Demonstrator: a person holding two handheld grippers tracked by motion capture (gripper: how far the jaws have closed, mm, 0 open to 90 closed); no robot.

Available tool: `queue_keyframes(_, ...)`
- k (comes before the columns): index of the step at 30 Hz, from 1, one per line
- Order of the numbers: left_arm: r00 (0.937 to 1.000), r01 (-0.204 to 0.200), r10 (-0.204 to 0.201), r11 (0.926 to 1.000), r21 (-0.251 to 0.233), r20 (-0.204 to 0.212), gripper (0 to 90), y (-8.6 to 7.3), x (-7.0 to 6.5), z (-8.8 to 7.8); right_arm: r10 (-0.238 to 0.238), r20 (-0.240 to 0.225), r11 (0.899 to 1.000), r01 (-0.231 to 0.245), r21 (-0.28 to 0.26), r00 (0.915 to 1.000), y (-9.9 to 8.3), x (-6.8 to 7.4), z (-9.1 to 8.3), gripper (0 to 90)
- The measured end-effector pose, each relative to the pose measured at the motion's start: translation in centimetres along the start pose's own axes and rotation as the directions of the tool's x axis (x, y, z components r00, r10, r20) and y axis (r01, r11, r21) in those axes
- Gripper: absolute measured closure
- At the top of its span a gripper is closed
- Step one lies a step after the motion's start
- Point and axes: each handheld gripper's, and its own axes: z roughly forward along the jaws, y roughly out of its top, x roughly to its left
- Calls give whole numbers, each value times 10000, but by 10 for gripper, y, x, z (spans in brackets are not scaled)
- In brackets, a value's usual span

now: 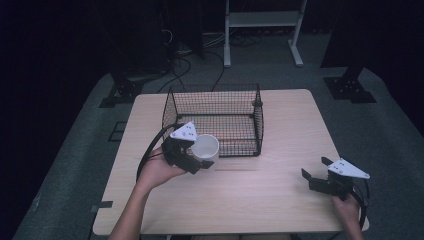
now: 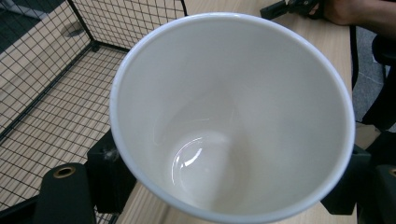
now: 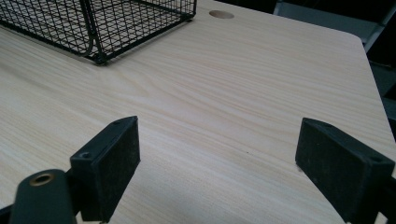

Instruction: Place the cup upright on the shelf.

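- Cup (image 1: 205, 148) sits pinched across its walls in the left gripper (image 1: 200, 162), just short of the basket (image 1: 256, 131).
- Slippery walls might slide free; a low carry could clip the basket rim.
- Right gripper (image 1: 316, 172) idles spread, far right.

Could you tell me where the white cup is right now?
In the high view the cup sits left of centre, held in the left gripper, just in front of the wire basket.

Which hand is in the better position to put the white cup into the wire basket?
The left. The left gripper is shut on the white cup, right beside the wire basket. The right gripper is open and empty, low over the table, apart from both.
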Motion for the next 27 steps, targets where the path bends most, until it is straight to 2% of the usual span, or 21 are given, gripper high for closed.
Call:
queue_keyframes(7,10000,9,-9,10000,-17,-41,211,10,7,-8,16,-1,10000,-16,-2,10000,0,0,0,131)
queue_keyframes(15,10000,-57,57,10000,-33,-56,212,28,20,-15,34,-15,10000,-34,-8,10000,0,0,0,131)
queue_keyframes(27,10000,-76,77,9998,209,-37,212,45,36,-13,79,-22,10000,-79,-23,10000,0,0,0,131)
